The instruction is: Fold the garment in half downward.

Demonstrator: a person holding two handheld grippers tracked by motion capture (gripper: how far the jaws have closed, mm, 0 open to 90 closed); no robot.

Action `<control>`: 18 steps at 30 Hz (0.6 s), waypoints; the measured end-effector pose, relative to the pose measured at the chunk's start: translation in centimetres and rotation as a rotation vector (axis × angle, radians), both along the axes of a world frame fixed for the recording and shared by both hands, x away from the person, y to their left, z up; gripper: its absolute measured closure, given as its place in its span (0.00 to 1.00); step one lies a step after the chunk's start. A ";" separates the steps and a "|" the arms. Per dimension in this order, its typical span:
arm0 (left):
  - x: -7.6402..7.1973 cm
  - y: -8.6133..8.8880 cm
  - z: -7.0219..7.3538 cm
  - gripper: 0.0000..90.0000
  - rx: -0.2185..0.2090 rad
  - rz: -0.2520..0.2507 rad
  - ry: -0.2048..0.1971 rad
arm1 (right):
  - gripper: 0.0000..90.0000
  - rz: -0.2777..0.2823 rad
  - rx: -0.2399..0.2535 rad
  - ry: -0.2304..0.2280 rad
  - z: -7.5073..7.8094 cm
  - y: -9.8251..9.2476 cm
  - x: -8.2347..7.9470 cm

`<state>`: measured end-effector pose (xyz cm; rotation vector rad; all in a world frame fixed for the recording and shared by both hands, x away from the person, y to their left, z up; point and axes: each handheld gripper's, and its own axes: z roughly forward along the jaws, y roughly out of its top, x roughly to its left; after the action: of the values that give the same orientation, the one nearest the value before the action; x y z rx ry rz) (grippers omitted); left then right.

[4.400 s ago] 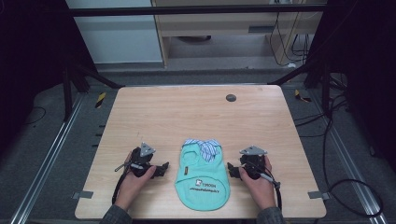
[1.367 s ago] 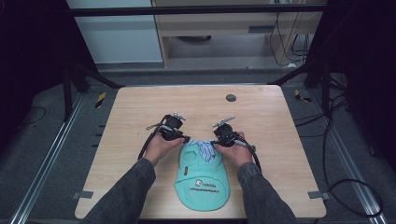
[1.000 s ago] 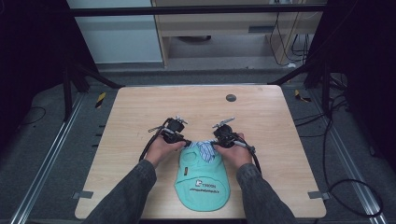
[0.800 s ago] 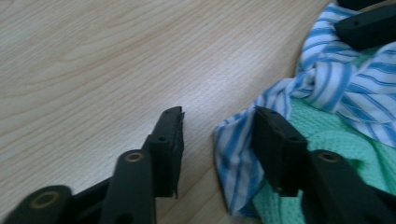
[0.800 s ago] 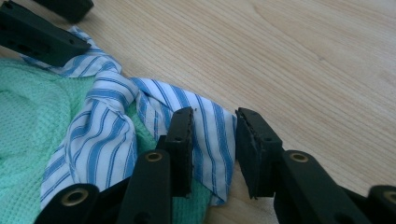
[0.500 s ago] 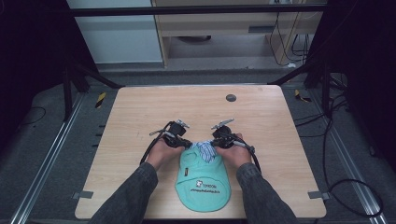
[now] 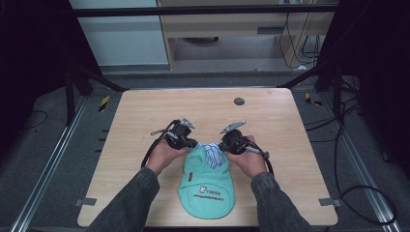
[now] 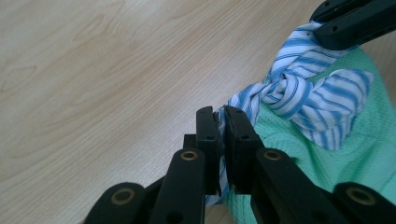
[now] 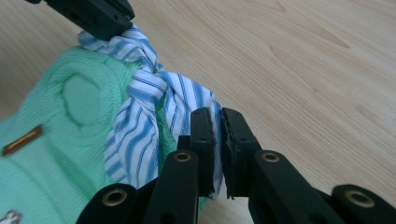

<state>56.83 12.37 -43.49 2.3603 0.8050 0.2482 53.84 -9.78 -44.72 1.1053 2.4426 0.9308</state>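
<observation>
A mint-green knitted garment (image 7: pixel 208 186) with a white logo lies near the table's front edge. Its blue-and-white striped collar (image 7: pixel 211 152), knotted in the middle, points away from the person. My left gripper (image 7: pixel 192 144) is shut on the collar's left end; its jaws have just closed on the striped cloth (image 8: pixel 303 93), which is pinched between them (image 8: pixel 222 112). My right gripper (image 7: pixel 223 145) is shut on the collar's right end, its jaws also just closed, with the striped fabric (image 9: pixel 140 121) squeezed between them (image 9: pixel 217 114). The green knit (image 9: pixel 60 140) hangs below.
The light wooden table (image 7: pixel 145 111) has a small dark round disc (image 7: pixel 239 101) near its far edge. Black cables trail from both grippers over the tabletop. Metal rails and grey floor surround the table.
Both hands moved from the garment's sides up to its collar. In the last second the jaws closed on the collar ends and both grippers rose slightly, lifting that end.
</observation>
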 end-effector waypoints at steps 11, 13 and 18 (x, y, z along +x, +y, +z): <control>-0.6 -0.2 1.2 0.95 -0.008 -0.019 -0.031 | 0.93 0.048 -0.020 -0.034 2.2 -0.5 -1.0; -0.9 -0.2 1.5 0.95 -0.002 -0.024 -0.039 | 0.93 0.054 -0.030 -0.034 2.4 -0.5 -1.0; -1.3 -0.2 2.1 0.95 -0.001 -0.031 -0.050 | 0.93 0.077 -0.036 -0.047 2.8 -0.7 -1.1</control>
<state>55.51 12.19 -41.36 2.3541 0.7437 0.2927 52.73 -10.45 -41.87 0.9729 2.4693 0.9214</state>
